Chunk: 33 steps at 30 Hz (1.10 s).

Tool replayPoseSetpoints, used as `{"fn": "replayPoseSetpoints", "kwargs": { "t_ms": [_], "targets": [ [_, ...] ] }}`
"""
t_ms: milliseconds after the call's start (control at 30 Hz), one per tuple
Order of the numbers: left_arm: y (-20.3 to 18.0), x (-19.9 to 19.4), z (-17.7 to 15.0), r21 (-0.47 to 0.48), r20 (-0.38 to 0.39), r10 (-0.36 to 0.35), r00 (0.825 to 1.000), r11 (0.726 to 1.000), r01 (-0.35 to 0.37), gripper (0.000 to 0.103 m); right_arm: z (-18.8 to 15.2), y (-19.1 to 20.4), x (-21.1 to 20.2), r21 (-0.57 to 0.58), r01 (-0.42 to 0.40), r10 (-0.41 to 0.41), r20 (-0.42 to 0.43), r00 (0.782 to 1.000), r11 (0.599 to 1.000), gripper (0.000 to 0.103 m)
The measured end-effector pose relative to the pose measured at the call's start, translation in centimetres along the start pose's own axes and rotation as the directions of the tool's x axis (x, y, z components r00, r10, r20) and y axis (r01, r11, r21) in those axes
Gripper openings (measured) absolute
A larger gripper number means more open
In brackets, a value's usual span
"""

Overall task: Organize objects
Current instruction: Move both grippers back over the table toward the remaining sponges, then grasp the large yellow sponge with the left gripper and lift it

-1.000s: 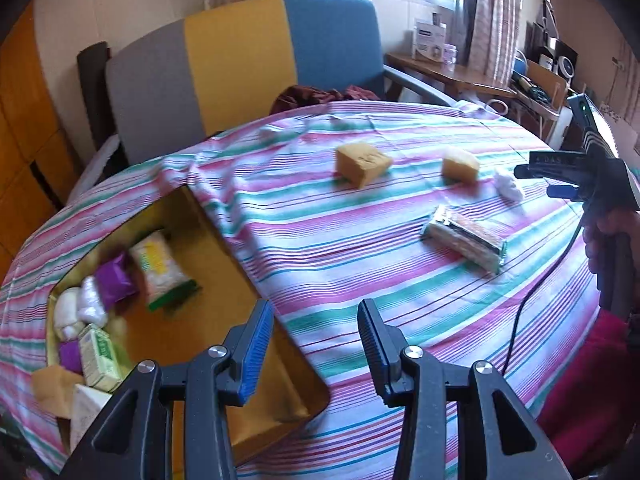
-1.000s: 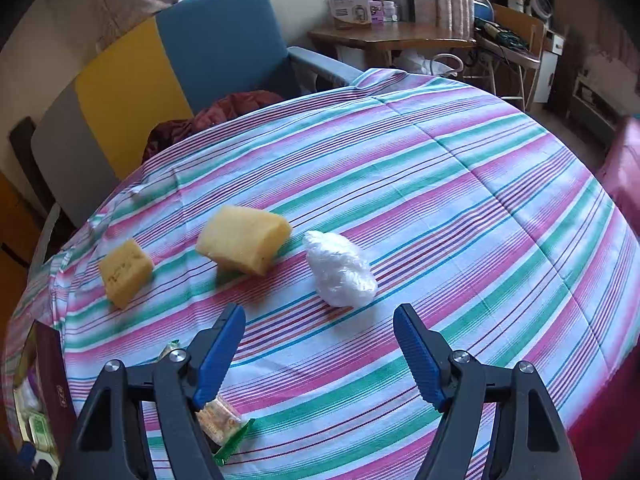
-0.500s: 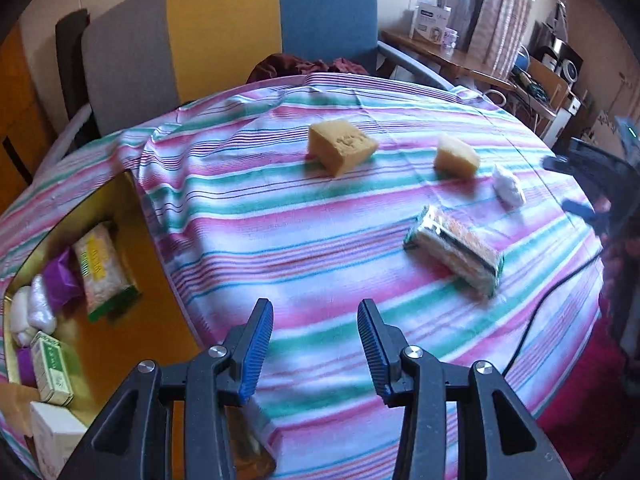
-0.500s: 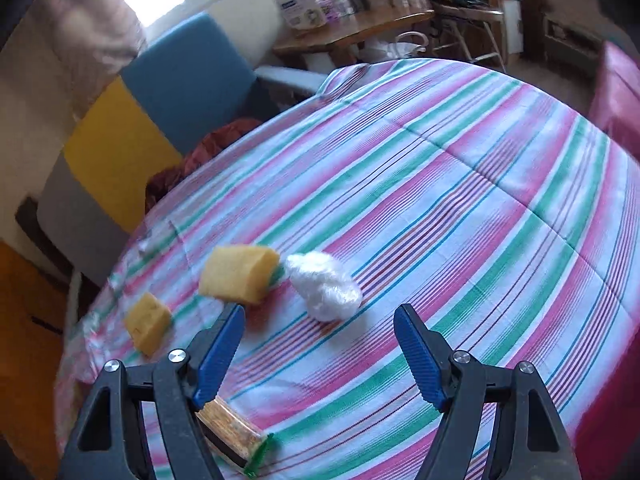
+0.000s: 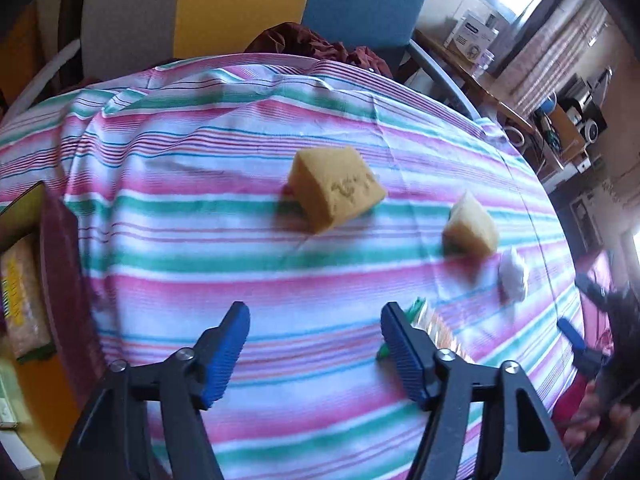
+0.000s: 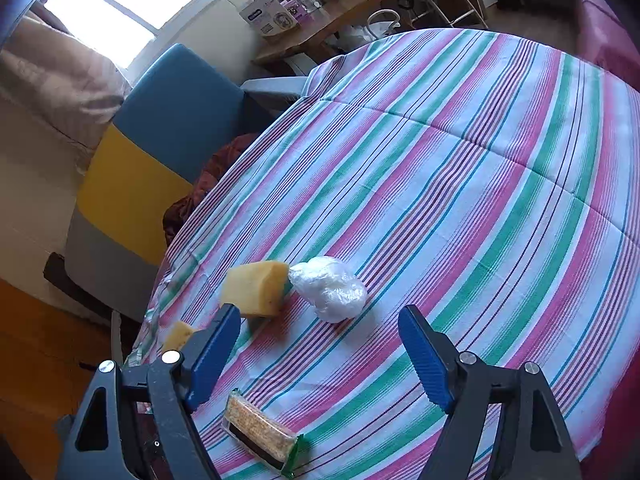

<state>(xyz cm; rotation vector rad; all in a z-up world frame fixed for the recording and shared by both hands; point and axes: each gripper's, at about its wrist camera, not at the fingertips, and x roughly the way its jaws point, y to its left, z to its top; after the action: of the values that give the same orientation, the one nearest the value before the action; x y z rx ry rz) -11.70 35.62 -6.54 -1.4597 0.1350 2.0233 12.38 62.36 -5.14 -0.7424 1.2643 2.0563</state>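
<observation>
the left gripper (image 5: 314, 344) was seen at the bottom centre of the left wrist view, its two blue-padded fingers (image 5: 224, 354) spread wide apart with nothing held between them. the right gripper (image 6: 320, 354) was seen at the bottom centre of the right wrist view, its jaws likewise parted wide and empty. in the left wrist view, the right gripper (image 5: 576, 320) was caught blurred at the right edge of the frame, with the hand (image 5: 600, 420) holding it partly seen in the lower right.
</observation>
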Motion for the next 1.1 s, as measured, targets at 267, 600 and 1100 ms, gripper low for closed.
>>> {"fn": "replayPoseSetpoints", "kwargs": {
  "t_ms": [267,600,1100],
  "targets": [
    [-1.3,1.9,4.9,-0.036,0.062,0.028,0.998,0.999,-0.026,0.085,0.2,-0.6,0.3,0.048,-0.038,0.039,-0.029,0.999,0.998,0.086],
    [-2.4,6.6,8.9,-0.065,0.008,0.097,0.995,0.993,-0.096,0.087,-0.5,0.4,1.3,0.000,-0.068,0.068,-0.098,0.993,0.998,0.088],
    [-0.7,6.0,4.1,0.058,0.009,0.129,0.992,0.990,-0.129,0.063,0.3,-0.8,1.2,0.013,0.008,-0.007,-0.048,0.999,1.000,0.088]
  ]
}}
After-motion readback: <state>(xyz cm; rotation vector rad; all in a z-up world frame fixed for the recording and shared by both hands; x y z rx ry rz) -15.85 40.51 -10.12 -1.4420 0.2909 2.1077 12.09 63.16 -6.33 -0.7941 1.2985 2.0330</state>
